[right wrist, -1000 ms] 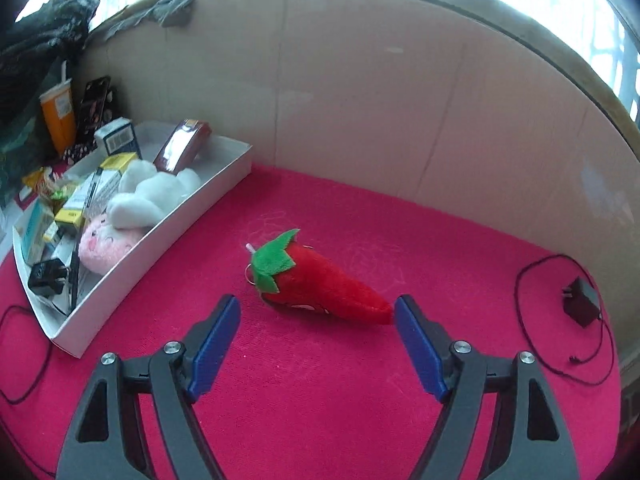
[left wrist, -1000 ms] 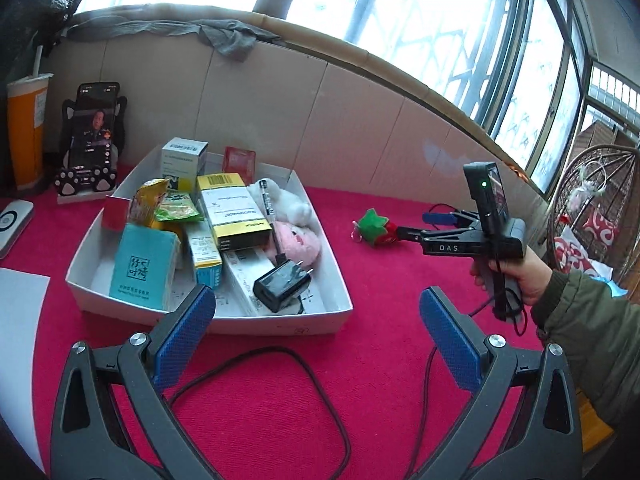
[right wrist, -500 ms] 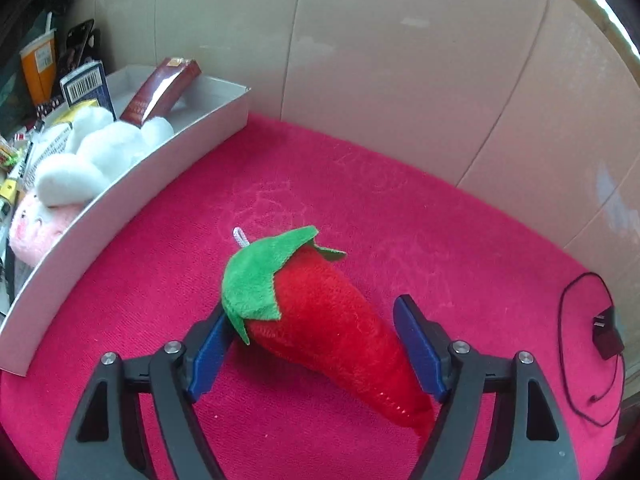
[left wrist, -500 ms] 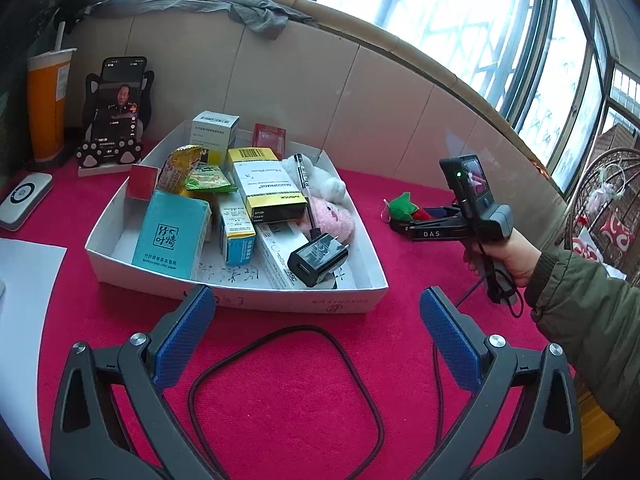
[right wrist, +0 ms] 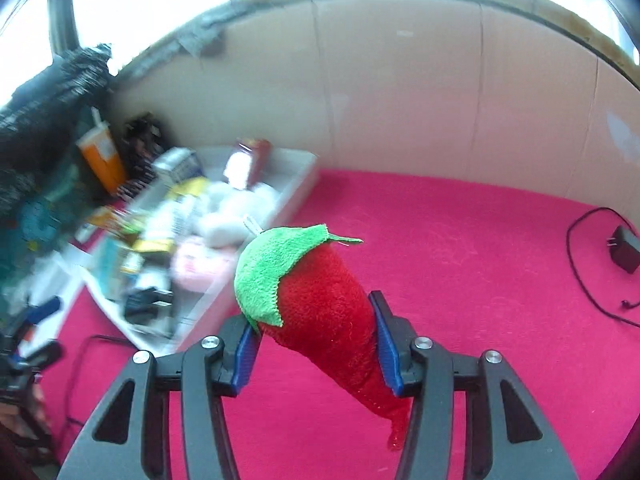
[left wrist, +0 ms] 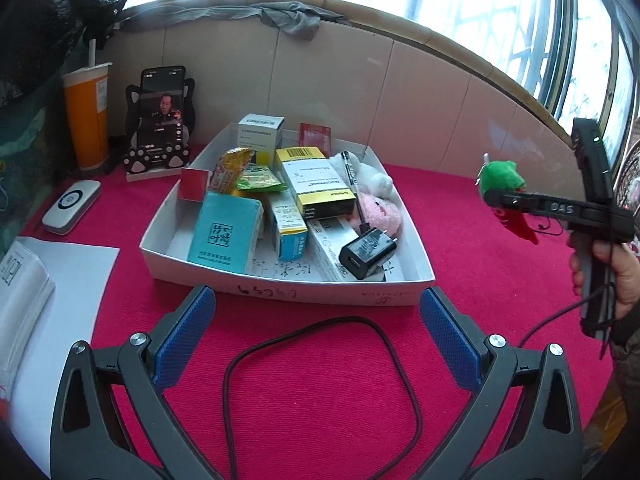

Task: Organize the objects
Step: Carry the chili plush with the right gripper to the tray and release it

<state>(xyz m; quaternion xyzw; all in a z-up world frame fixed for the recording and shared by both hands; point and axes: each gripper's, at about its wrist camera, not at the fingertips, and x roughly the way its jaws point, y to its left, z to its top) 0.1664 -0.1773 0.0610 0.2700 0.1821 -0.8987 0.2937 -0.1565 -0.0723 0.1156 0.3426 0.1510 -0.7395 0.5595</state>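
Right wrist view shows my right gripper closing on the plush chili pepper, its blue ribbed pads pressing the red body from both sides just below the green felt cap, with the toy clear of the pink cloth. I take it across the widest part because the stuffing gives there and the pads can sink in; the tapered tail hangs down past my fingers, too thin to grip well. The pepper is soft fleece, a fat cone with a scalloped leaf collar and a small white loop at the top. From the left wrist view it hangs in the air to the right of the white cardboard tray, held by the person's hand on the grip handle. My guess is the tray is where it belongs, since that is where the other loose things sit together: a teal box, a yellow and white box, a black charger plug, a pink and white plush, a pen and crinkled snack packets. The tray's low, thin walls make it easy to drop into from above. My left gripper stands wide open and empty just before the tray's near wall, above a loop of black cable on the napped cloth.
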